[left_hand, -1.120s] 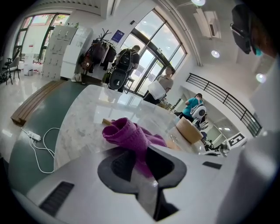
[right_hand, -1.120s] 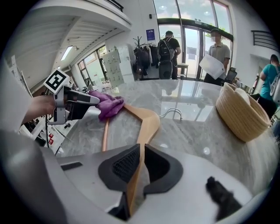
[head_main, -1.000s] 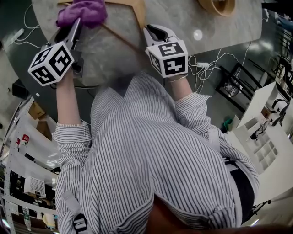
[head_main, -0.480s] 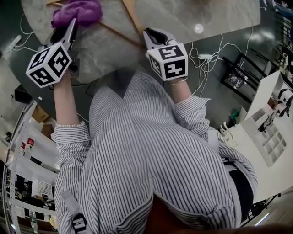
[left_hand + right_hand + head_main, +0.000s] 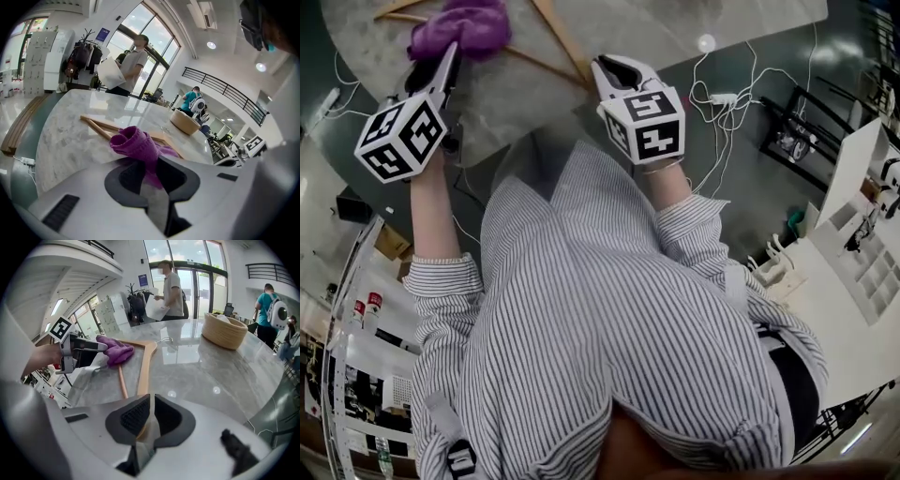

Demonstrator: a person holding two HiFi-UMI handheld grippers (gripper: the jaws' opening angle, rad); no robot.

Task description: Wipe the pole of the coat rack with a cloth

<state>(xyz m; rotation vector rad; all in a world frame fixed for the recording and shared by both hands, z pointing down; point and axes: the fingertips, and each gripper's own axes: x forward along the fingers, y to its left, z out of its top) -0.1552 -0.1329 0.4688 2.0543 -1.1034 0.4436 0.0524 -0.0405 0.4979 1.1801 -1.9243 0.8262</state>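
A purple cloth [image 5: 459, 28] [image 5: 136, 143] is bunched between the jaws of my left gripper [image 5: 448, 58] [image 5: 149, 171], which is shut on it. The cloth rests on a wooden hanger [image 5: 558, 37] [image 5: 96, 125] [image 5: 145, 362] lying flat on the marble table [image 5: 675, 23]. My right gripper [image 5: 602, 67] [image 5: 151, 413] is shut on the near end of one hanger arm. In the right gripper view the left gripper [image 5: 84, 350] holds the cloth [image 5: 116, 348] against the hanger's thin bar.
A round wooden basket [image 5: 224, 331] [image 5: 186, 122] stands on the far side of the table. A coat rack with dark coats [image 5: 84, 49] stands far back by the windows, where people are also standing. Cables [image 5: 722, 103] lie on the floor to the right.
Both grippers keep their hold. The table, cloth and hanger have slid up and left in the head view; the grippers have barely shifted.
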